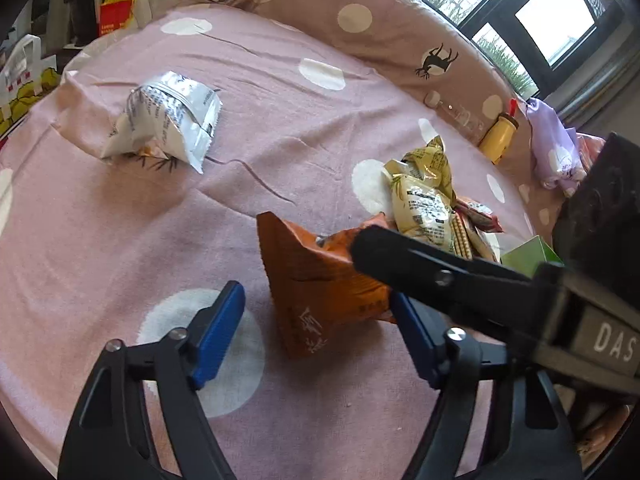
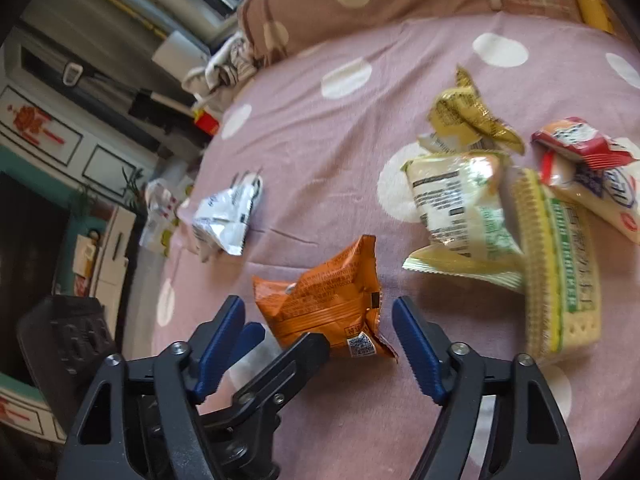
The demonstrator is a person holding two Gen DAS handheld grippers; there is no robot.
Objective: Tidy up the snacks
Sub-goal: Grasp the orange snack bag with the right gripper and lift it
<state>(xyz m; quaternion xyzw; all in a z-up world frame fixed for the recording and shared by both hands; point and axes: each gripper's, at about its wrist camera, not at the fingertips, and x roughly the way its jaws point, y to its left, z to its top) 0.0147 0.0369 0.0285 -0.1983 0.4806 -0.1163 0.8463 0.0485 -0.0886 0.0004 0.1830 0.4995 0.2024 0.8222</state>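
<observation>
**Orange pack: pickup pending**

Orange pack (image 2: 324,300) on bed (image 2: 320,152), between both tongs, left (image 1: 312,320) and right (image 2: 320,332), both wide. Pile (image 2: 500,216) far right; silver pack (image 2: 228,216) far left. Next, likely: close on pack, carry to pile.

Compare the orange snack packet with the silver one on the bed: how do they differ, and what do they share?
The orange packet sits between the open fingers of both the left gripper and right gripper; the silver packet lies farther off, alone. The orange one stands near the snack pile; the silver one lies apart from it. Both are crumpled sealed pouches on the pink spotted sheet.
</observation>
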